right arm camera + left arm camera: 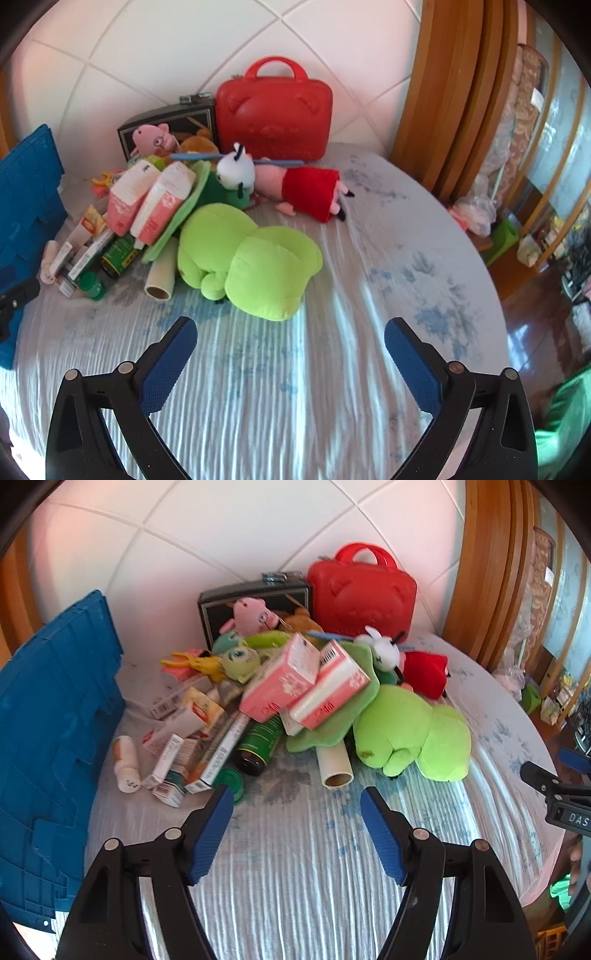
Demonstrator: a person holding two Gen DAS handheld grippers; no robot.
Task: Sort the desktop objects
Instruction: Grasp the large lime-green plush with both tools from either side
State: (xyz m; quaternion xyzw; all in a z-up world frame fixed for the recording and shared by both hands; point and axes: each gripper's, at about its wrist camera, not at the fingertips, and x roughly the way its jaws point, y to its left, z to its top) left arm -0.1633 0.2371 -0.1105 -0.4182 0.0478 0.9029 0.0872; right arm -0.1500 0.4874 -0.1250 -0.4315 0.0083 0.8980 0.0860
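A heap of toys and boxes lies on a table with a pale cloth. In it are a lime green plush, two pink cartons, a dark bottle, a cardboard tube and several small medicine boxes. My left gripper hangs open over the bare cloth just in front of the heap, holding nothing. In the right wrist view my right gripper is wide open above the cloth, short of the green plush. A pig doll in a red dress lies behind it.
A blue plastic crate stands at the left table edge. A red bear-faced case and a black box lean on the tiled wall behind the heap. Wooden frames and floor clutter lie to the right.
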